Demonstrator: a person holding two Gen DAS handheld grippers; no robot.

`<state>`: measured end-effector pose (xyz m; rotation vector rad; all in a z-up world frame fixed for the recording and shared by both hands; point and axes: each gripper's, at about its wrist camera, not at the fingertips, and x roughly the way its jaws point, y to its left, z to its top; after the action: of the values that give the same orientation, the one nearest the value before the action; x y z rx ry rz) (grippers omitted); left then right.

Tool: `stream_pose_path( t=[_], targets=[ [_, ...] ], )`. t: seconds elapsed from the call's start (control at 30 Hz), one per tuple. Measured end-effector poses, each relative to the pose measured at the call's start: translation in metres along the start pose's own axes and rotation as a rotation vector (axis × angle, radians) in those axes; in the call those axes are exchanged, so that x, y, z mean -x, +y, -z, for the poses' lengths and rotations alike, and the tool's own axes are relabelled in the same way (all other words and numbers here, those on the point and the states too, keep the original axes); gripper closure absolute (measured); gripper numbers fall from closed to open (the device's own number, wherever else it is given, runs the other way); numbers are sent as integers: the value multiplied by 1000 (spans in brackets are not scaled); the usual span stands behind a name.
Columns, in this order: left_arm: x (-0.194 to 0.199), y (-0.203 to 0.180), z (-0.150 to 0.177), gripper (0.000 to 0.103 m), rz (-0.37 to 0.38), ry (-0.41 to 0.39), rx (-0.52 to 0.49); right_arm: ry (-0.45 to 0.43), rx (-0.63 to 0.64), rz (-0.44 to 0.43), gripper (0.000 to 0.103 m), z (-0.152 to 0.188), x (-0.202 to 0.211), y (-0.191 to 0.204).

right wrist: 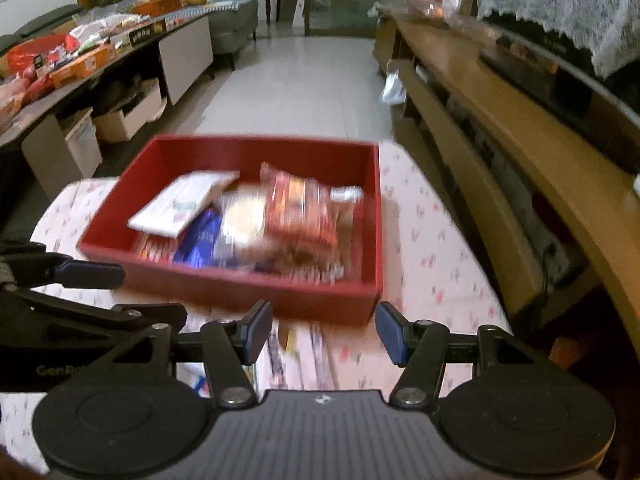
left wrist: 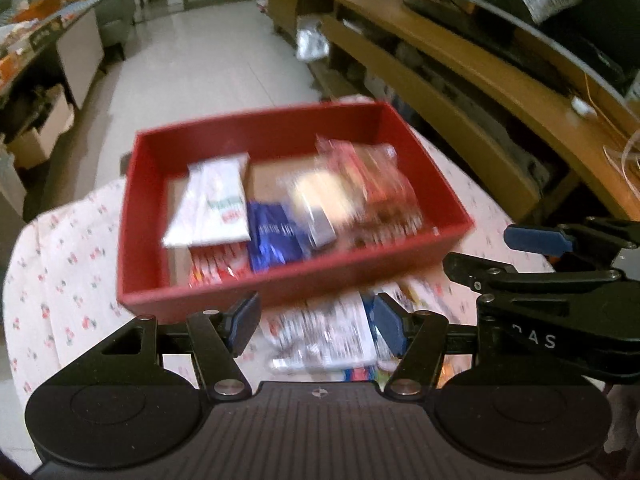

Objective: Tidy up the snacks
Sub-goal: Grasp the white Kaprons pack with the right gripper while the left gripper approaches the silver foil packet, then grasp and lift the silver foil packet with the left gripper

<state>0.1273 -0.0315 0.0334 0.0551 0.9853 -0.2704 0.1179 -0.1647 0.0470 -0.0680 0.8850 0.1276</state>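
Note:
A red box (left wrist: 248,296) (right wrist: 224,286) stands on a floral tablecloth and holds several snack packets: a white one (left wrist: 216,204) (right wrist: 180,204), a blue one (left wrist: 272,240) (right wrist: 200,240) and a clear red-printed bag (left wrist: 376,192) (right wrist: 300,212). My left gripper (left wrist: 316,322) is open above loose snack packets (left wrist: 328,336) lying in front of the box. My right gripper (right wrist: 324,330) is open and empty, just before the box's near wall, over a flat packet (right wrist: 300,352). The right gripper also shows in the left wrist view (left wrist: 532,256). Both views are motion-blurred.
A long wooden cabinet (right wrist: 520,128) runs along the right. A low counter (right wrist: 80,56) with many goods stands at the left, cardboard boxes (right wrist: 128,116) beneath it. The floral tablecloth (right wrist: 432,240) covers the table around the box. Tiled floor (right wrist: 300,80) lies beyond.

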Motion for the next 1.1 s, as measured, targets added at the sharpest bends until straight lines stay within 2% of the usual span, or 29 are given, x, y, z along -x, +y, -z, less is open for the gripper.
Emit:
stream_pose_path(
  t=[0.2,0.3,0.37,0.53,0.8,0.87,0.9,1.1],
  targets=[
    [-6,-7,22,31,24,61,-24,67,-11,-17,45,23,0,-3],
    [-8,-4,26,30,27,75,-7,92,-47,-65,44,24,-5,-9],
    [-6,2,25,24,37,70,19,102,-88,-92,40,19,-11,-15],
    [-7,11,20,22,50,69,70,149,-89,-106,37,9,-37,-12],
    [-23,21,16,21,62,114,128,261,-100,-150,33,14,-81,-10],
    [-27,24,15,20,63,122,147,267,-103,-173,36,15,-81,-11],
    [-30,24,14,20,61,127,156,260,-89,-171,41,16,-78,-10],
    [-52,23,9,20,52,146,193,232,-71,-166,45,24,-59,-18]
  ],
)
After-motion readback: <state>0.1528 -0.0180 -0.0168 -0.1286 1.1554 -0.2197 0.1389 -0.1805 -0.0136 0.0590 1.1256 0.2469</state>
